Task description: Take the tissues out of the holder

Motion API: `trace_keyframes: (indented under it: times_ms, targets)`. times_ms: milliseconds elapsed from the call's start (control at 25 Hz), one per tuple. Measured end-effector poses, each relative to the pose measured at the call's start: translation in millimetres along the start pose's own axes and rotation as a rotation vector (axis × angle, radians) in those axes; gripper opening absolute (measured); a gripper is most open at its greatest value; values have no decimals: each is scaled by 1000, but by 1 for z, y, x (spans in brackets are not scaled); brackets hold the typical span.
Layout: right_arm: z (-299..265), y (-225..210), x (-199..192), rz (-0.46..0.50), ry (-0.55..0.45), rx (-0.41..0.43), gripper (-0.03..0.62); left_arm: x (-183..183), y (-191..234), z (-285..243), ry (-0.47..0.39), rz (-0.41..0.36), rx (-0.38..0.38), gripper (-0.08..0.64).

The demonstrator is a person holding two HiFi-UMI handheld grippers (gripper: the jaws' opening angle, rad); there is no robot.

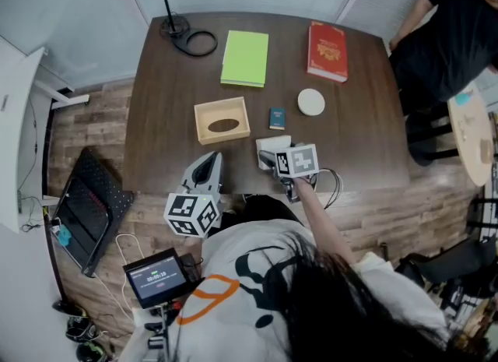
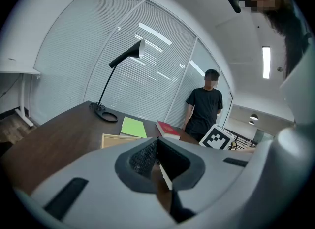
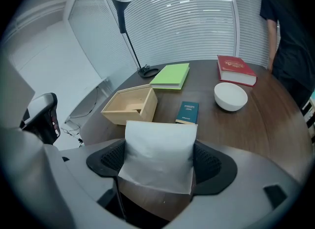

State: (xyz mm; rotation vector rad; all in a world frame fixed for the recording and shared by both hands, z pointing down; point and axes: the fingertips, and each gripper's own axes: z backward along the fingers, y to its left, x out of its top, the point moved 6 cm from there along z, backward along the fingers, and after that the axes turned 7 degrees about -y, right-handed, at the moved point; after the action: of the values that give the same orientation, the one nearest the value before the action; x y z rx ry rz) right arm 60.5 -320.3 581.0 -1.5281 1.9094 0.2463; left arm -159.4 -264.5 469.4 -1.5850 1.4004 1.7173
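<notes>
R tongs clamp the tissues, already out of the wooden holder, low over the desk, prob to set down; L tongs closed, empty, idle

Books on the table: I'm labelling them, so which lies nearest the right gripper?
The small blue book, between holder and bowl; the green book and red book lie at the far edge.

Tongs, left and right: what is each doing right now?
Left tongs: closed, nothing held.
Right tongs: closed on the white tissues.
</notes>
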Motion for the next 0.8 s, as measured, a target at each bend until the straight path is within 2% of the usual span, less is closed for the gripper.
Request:
trace_keyframes:
  times_ms: [800]
  targets:
    - [-16,2,-14,9,50,0,423,-1,7,4,-8,4,18,-2]
